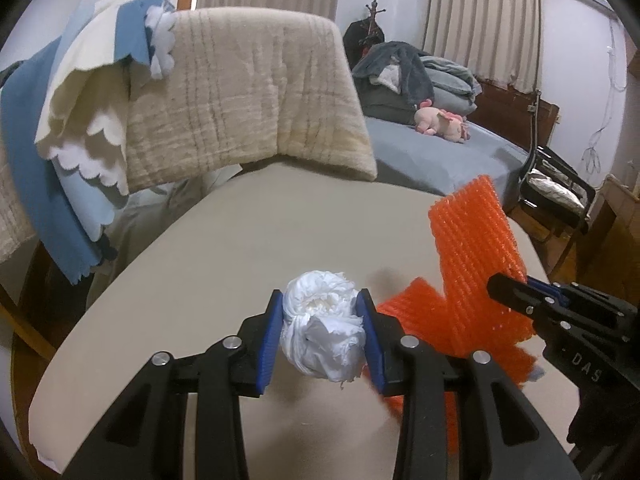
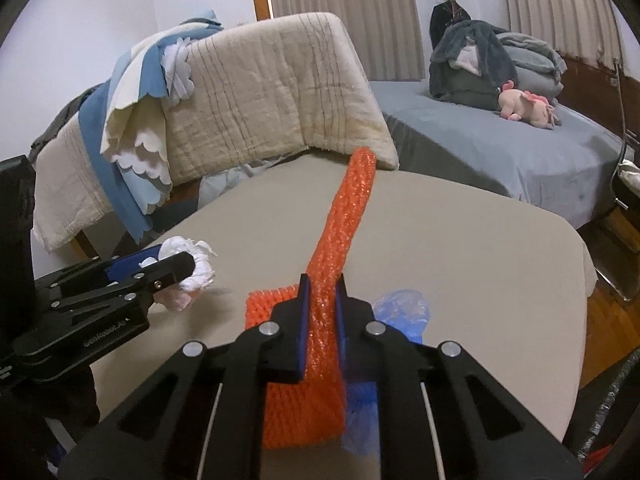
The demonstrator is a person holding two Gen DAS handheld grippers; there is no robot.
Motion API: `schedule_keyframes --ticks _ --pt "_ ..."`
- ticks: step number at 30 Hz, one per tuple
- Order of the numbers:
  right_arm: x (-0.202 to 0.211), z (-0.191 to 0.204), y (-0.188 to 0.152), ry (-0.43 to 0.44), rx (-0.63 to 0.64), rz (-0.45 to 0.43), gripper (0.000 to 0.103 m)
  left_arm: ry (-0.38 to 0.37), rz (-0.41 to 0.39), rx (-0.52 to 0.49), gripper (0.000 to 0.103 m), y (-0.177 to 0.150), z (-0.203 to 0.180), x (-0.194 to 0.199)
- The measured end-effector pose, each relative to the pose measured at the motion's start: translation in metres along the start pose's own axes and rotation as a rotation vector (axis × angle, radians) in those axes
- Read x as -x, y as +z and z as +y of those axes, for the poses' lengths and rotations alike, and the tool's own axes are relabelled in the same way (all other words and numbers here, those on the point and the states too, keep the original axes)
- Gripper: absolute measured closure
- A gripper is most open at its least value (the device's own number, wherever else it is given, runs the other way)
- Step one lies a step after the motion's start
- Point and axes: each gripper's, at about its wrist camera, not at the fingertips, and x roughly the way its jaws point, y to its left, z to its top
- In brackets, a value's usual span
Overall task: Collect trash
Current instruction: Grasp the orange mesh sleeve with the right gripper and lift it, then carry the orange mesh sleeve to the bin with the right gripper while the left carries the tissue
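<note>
1. Left wrist view: one left gripper (image 1: 320,320) is clamped on one crumpled white tissue ball (image 1: 322,334); both blue pads press its sides, and the ball sits between the fingers above the beige table (image 1: 200,260).
2. In the same view, one right gripper (image 1: 506,286) comes in from the right edge with its jaws closed on one orange foam net (image 1: 468,248), a ribbed mesh sleeve that stands up from the grip and folds down toward the tabletop.
3. Right wrist view: the right gripper (image 2: 320,300) pinches the orange foam net (image 2: 348,220) tightly between its two blue pads; one long strip of the net rises forward past the fingertips, and a wider part hangs below them.
4. One piece of crumpled blue plastic (image 2: 402,308) lies on the table (image 2: 480,260) just right of the right gripper, partly hidden under it.
5. The left gripper (image 2: 180,268) shows at the left of this view, holding the white tissue ball (image 2: 188,276) clear of the tabletop.
6. Count of trash items: three, namely one tissue ball, one foam net and one blue plastic piece; two are gripped, one rests on the table.
7. Behind the table, one quilted beige blanket (image 1: 248,92) hangs over a chair back, with blue and cream cloths (image 1: 80,120) draped beside it.
8. One bed (image 1: 432,152) with a grey sheet stands farther back, carrying one pink plush toy (image 1: 440,120) and a heap of grey bedding (image 1: 416,76).
</note>
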Motion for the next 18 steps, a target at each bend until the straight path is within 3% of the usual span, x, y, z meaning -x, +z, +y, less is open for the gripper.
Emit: schedule_keyframes --ticks 18 --pt "0.081 -0.028 0.001 -0.063 -0.030 -0.065 0.093 -0.087 -0.068 -0.043 0.066 0.013 -0.065 0.046"
